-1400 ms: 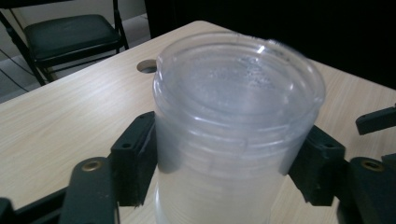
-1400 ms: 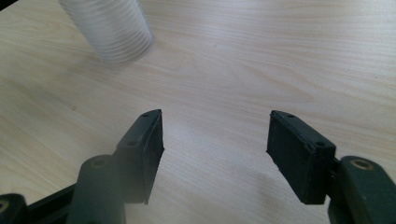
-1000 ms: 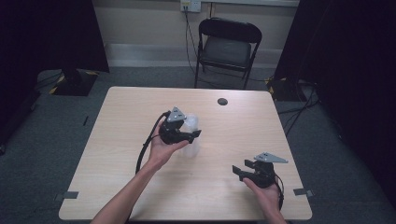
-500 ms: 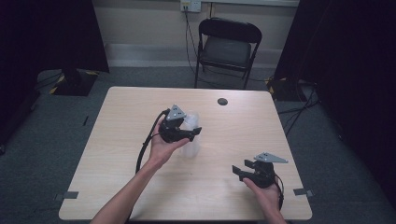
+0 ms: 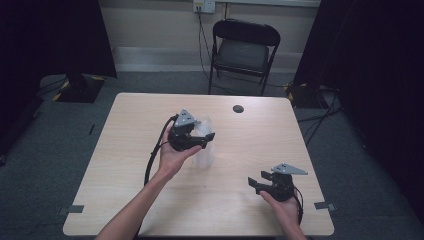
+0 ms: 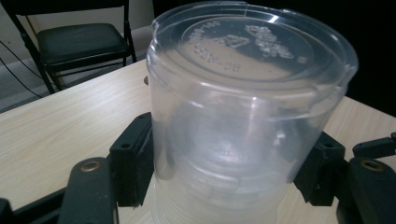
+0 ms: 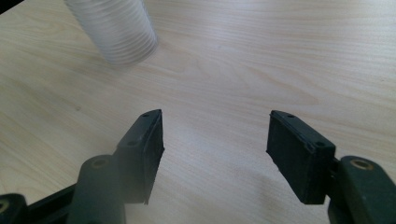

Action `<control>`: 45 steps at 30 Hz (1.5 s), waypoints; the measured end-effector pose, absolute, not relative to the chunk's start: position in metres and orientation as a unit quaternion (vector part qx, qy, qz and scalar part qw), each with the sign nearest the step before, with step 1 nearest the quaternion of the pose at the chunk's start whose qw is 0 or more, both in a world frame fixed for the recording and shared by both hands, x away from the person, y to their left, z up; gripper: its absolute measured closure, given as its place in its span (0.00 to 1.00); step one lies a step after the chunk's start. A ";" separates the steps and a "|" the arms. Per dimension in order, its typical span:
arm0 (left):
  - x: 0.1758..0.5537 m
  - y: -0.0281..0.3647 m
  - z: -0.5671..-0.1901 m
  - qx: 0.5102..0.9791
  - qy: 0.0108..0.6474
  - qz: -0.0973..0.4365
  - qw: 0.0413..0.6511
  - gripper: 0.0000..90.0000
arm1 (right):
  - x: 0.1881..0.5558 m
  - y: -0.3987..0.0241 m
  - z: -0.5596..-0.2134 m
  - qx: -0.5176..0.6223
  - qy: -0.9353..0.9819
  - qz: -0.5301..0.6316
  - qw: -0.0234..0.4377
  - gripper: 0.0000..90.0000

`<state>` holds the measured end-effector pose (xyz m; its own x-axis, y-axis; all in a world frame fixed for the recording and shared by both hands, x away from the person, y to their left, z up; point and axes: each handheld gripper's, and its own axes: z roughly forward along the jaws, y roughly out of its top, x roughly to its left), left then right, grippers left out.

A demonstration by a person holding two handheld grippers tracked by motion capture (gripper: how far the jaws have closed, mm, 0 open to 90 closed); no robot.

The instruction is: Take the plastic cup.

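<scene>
One clear plastic tub (image 6: 243,116), upside down, clamped in left tool (image 5: 202,140); right tool (image 7: 215,149) jaws apart over counter (image 5: 250,160); one chair (image 5: 243,50)

A black folding chair (image 5: 243,52) stands on grey carpet (image 5: 60,125) beyond the pale wooden surface (image 5: 130,115). Dark curtains (image 5: 55,35) flank a cream wall (image 5: 150,22) bearing an outlet (image 5: 204,6).

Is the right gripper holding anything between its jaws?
No. In the right gripper view, the right gripper has its jaws spread apart with bare table between them.
</scene>
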<state>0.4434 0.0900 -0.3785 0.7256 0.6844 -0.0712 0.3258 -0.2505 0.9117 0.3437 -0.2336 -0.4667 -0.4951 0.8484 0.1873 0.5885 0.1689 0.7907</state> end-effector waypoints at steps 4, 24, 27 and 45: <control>0.444 0.091 -0.377 0.766 0.331 0.164 0.526 0.36 | 0.344 -0.234 -0.467 0.480 0.749 0.431 0.151 0.40; 0.441 0.089 -0.365 0.755 0.329 0.172 0.541 0.37 | 0.345 -0.235 -0.467 0.485 0.744 0.436 0.148 0.40; 0.440 0.089 -0.364 0.751 0.331 0.174 0.544 0.37 | 0.345 -0.235 -0.468 0.485 0.744 0.435 0.146 0.40; 0.439 0.101 -0.339 0.730 0.335 0.192 0.564 0.40 | 0.346 -0.232 -0.468 0.483 0.748 0.431 0.145 0.40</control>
<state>0.4389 0.1006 -0.3390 0.7015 0.7060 -0.0970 0.2723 -0.1398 0.9520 0.3465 -0.2322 -0.4678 -0.4918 0.8474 0.2003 0.5980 0.1614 0.7851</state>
